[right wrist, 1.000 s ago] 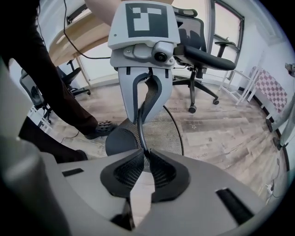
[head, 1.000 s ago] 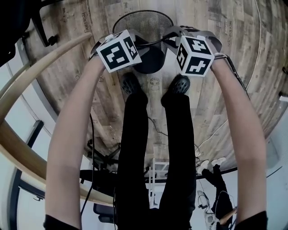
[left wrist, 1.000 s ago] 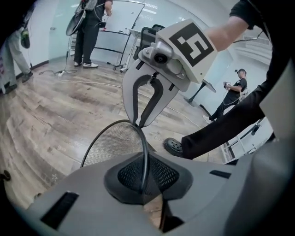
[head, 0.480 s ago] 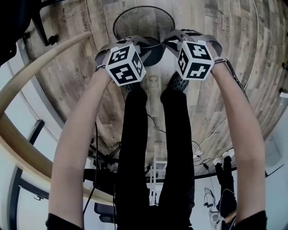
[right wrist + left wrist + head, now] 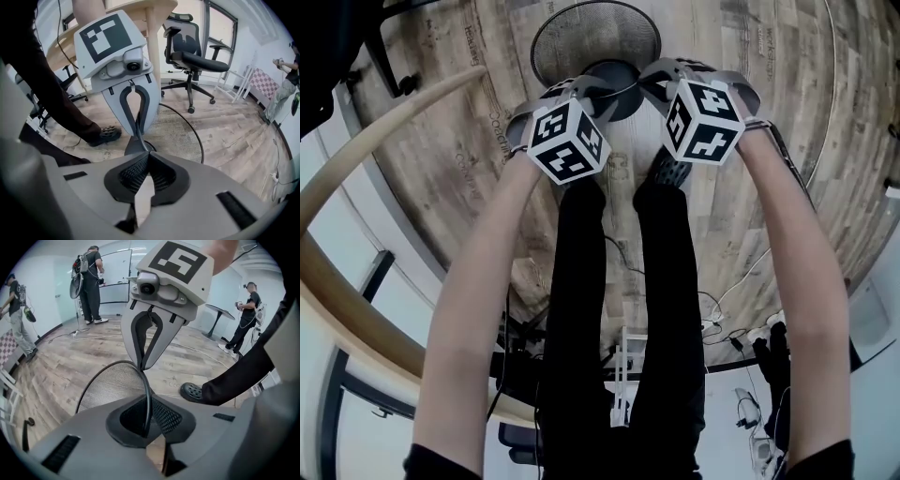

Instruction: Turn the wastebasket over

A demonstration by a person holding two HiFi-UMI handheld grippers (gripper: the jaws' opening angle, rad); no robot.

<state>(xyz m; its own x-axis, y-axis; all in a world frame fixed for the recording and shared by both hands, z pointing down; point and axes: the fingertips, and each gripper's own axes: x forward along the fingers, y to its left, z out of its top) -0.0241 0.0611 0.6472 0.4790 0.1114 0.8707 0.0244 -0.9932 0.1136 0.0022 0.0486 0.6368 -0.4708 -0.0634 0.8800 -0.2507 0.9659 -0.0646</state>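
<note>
Gripping the near edge of the wastebasket [image 5: 595, 37] is how the person is opening the turn-over, and the tipping seems to be only just under way. The basket is sitting on the wooden floor [image 5: 469, 141] at the far side of the scene, just beyond the person's shoes [image 5: 670, 173]. It looks tilted, since its dark base [image 5: 614, 89] is showing at the near side of the mesh circle.

The left gripper [image 5: 138, 136] is clamping the black wire rim [image 5: 149, 394]: in its own view the wire is running straight in between the jaws. The right gripper [image 5: 142, 365] is working just to the right of it on the same stretch of rim. Its jaws are pressed fully together with the tips at the wire, but I cannot tell whether the wire is really pinched between them.

As a judgement, the next move is calling for both hands to be lifting and rolling together, carrying the near rim up and over toward the far side until the mouth is facing the floor. The right grip may need resetting first, because a thin round wire could be slipping out of tight jaws.

The mesh wall [image 5: 112, 385] is letting the floor show through, and nothing is appearing inside, so the basket looks empty.
</note>
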